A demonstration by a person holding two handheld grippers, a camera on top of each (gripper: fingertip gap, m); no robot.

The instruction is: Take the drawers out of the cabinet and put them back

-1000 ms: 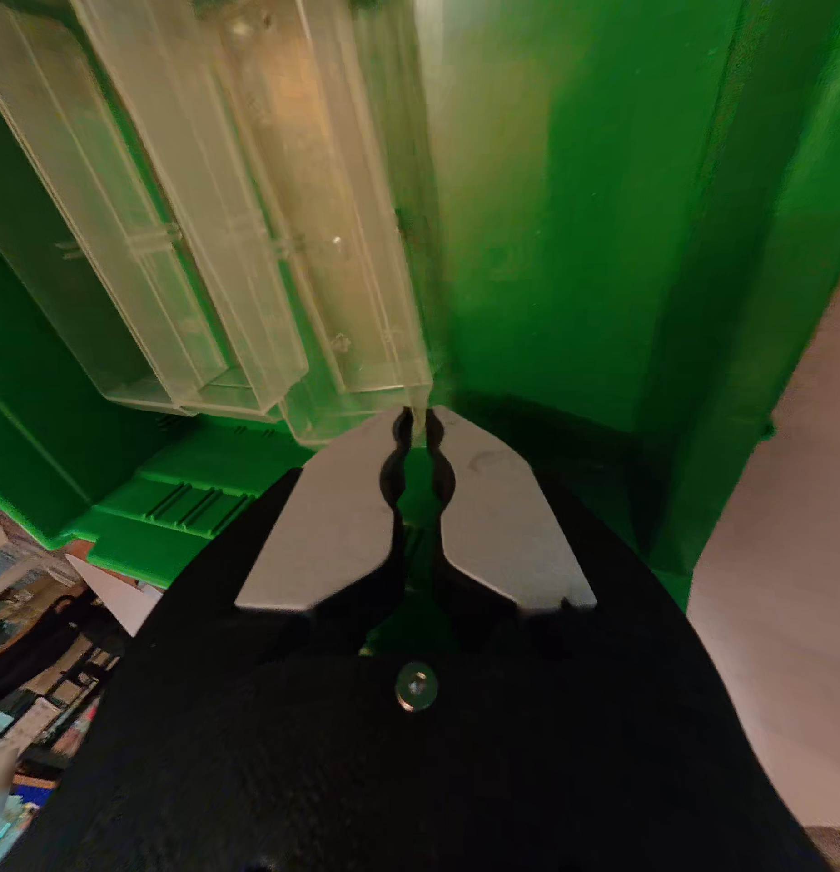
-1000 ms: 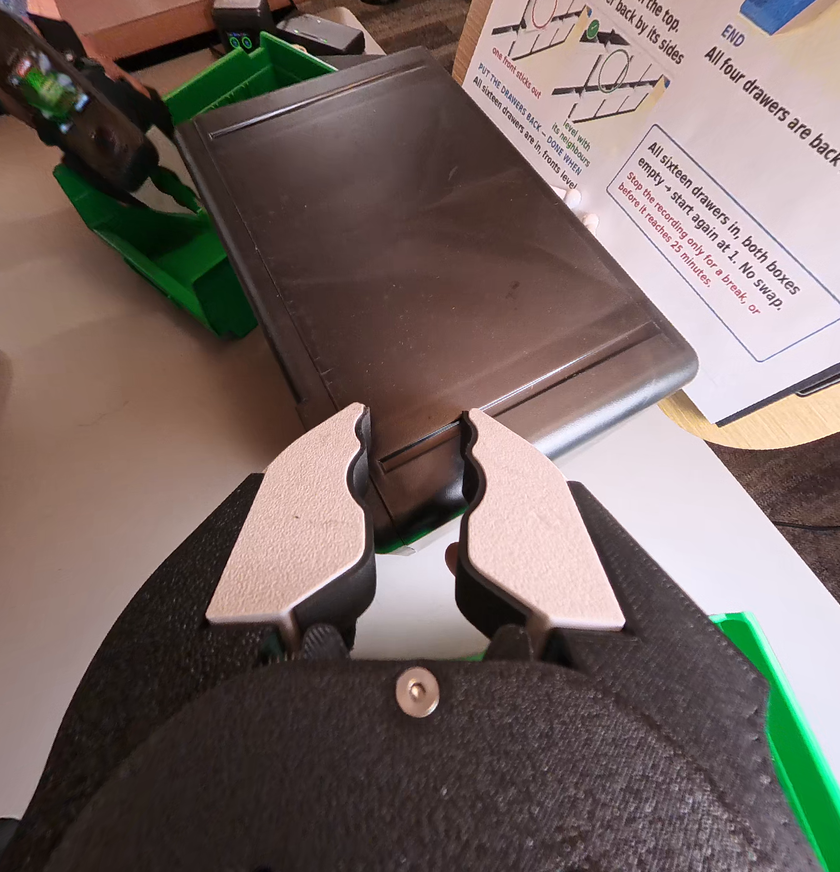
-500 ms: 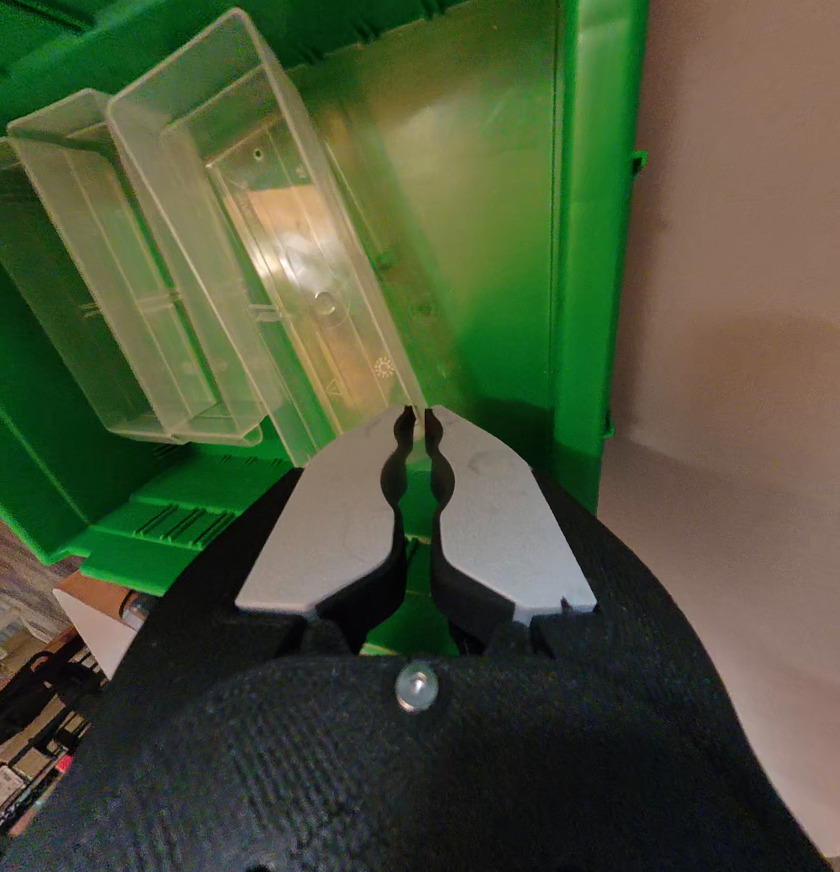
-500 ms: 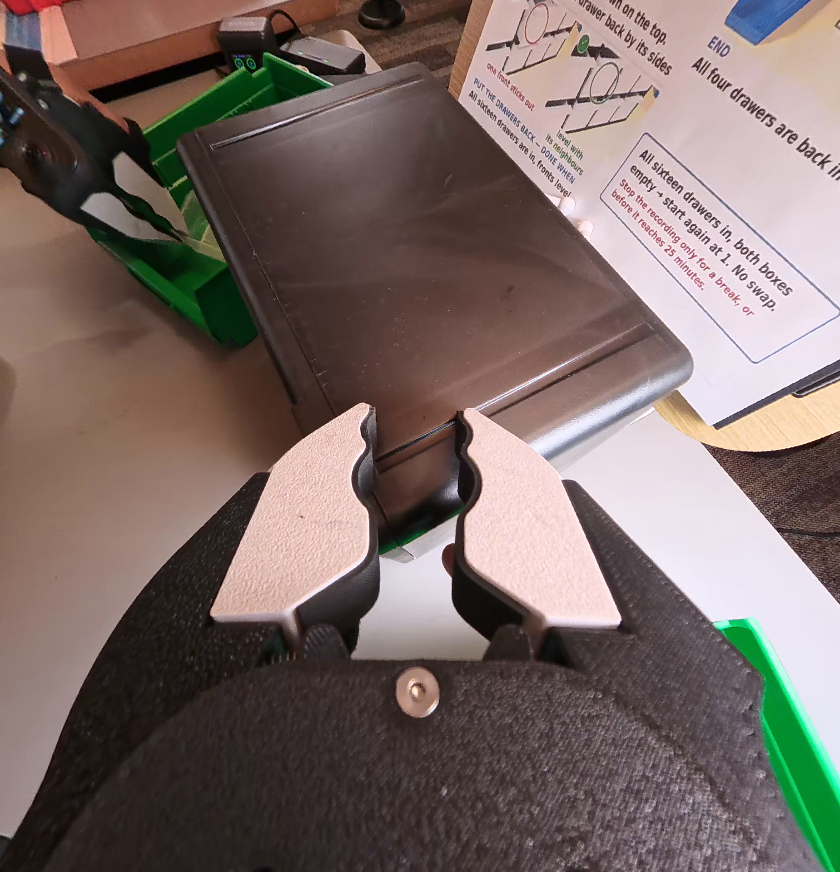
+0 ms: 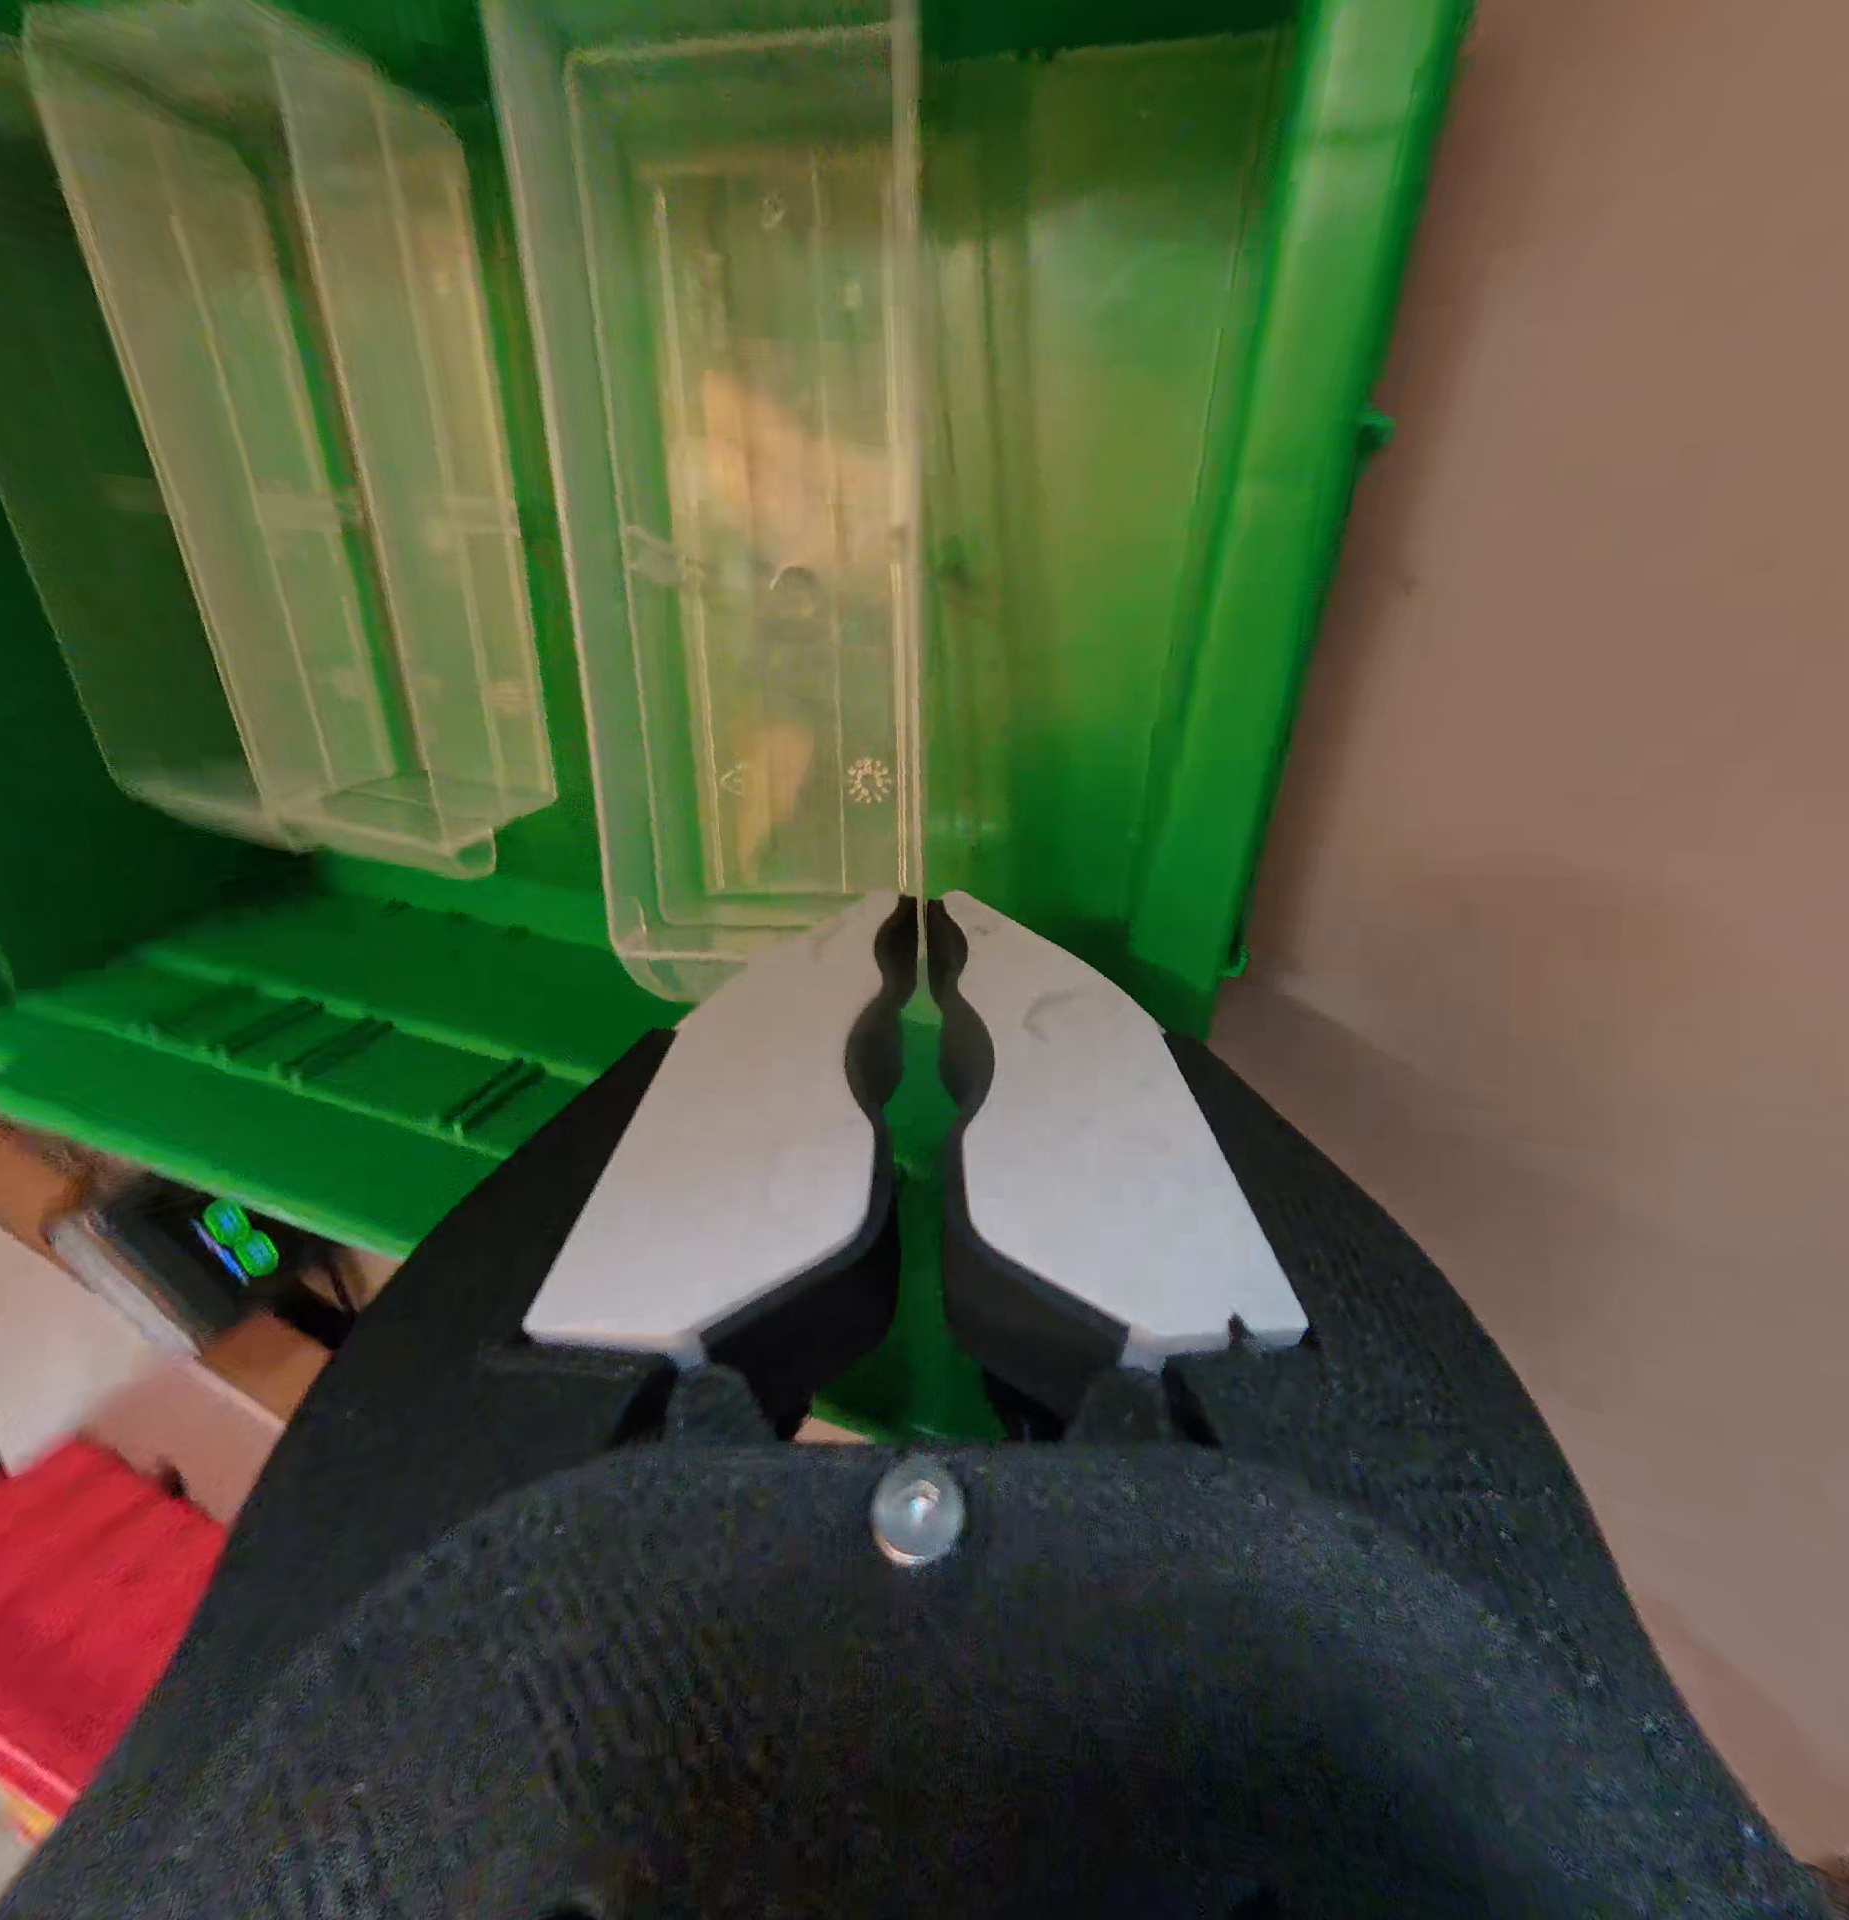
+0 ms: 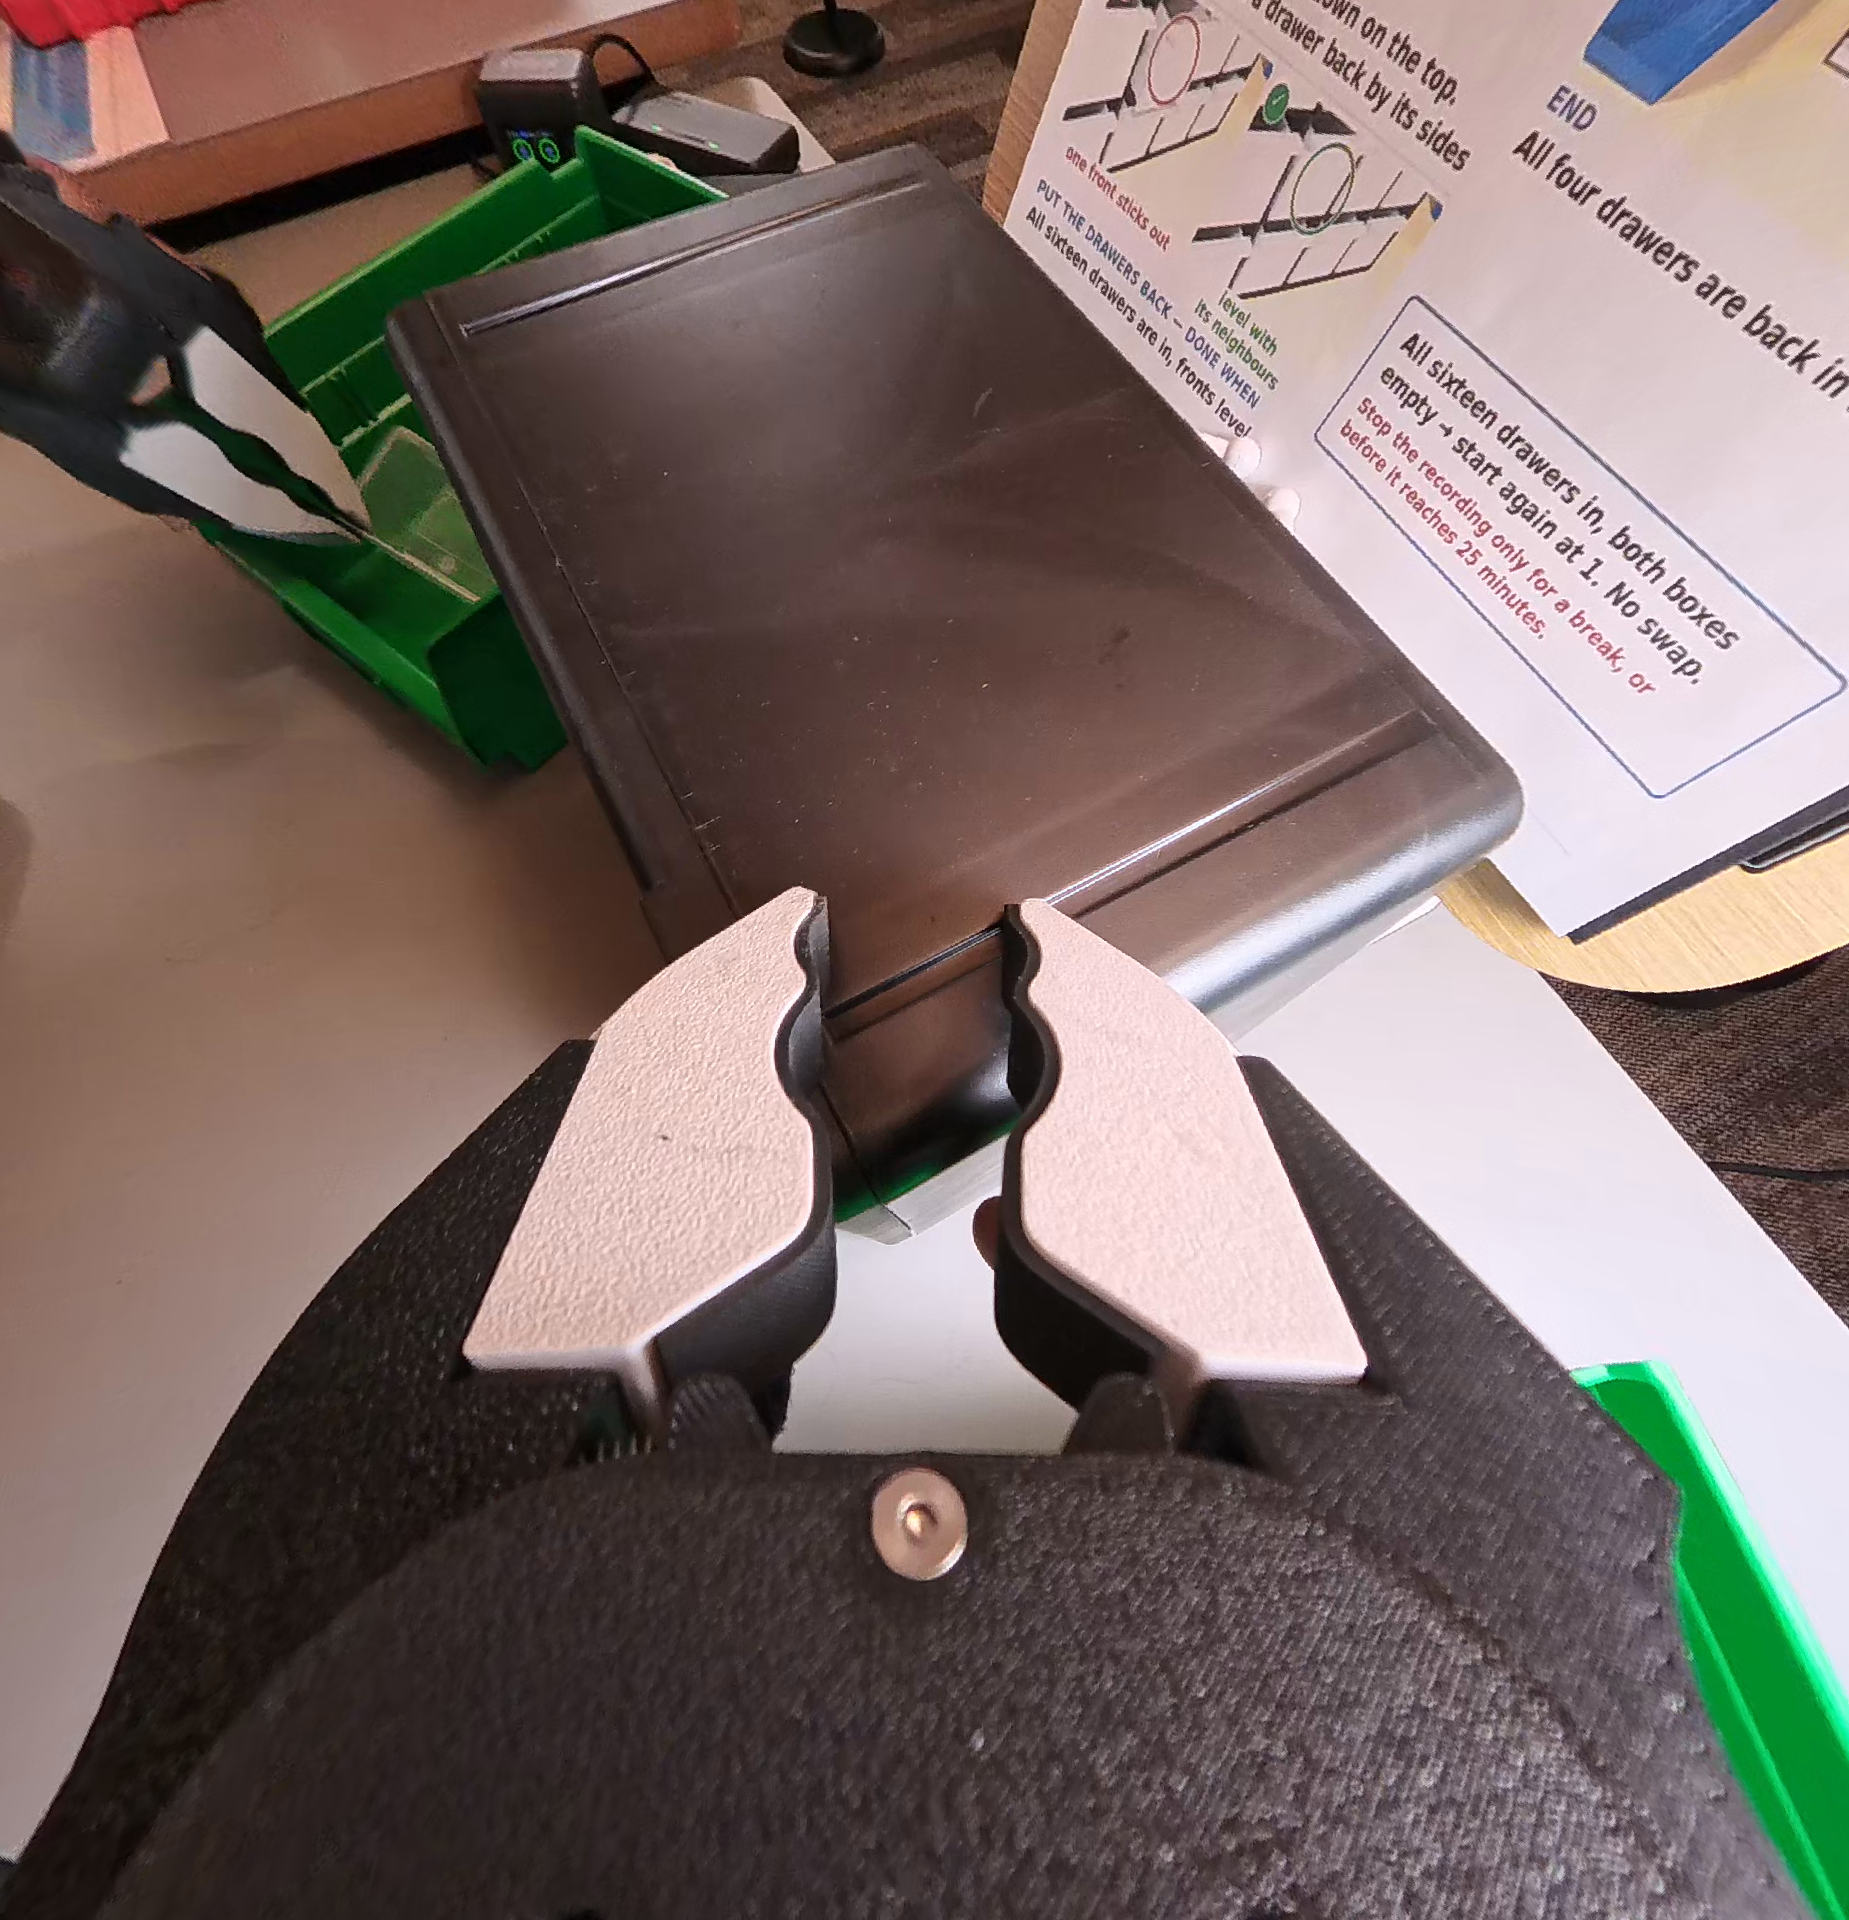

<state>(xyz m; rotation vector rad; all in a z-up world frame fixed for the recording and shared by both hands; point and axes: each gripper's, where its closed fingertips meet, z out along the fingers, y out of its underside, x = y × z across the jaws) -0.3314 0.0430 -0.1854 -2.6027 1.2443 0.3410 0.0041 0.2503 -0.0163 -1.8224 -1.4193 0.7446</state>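
Observation:
My left gripper (image 5: 920,904) is shut on the thin side wall of a clear plastic drawer (image 5: 754,468) and holds it inside a green bin (image 5: 1242,520). Two other clear drawers (image 5: 276,468) lie in the bin to its left. In the right wrist view the left gripper (image 6: 172,416) and its drawer (image 6: 421,509) show at the far left, beside the dark cabinet (image 6: 951,540). My right gripper (image 6: 915,914) sits over the cabinet's near top corner. Its jaws are partly apart with only the cabinet's top surface between them.
The green bin (image 6: 380,623) stands against the cabinet's left side on the white table (image 6: 224,987). A printed instruction sheet (image 6: 1522,364) leans behind the cabinet on the right. A second green bin's edge (image 6: 1730,1558) is at lower right. Black chargers (image 6: 546,94) lie beyond the bin.
My left gripper has swung the held drawer so that it lies straight along the bin's right side, apart from the other two. The right gripper's jaws have narrowed slightly over the cabinet.

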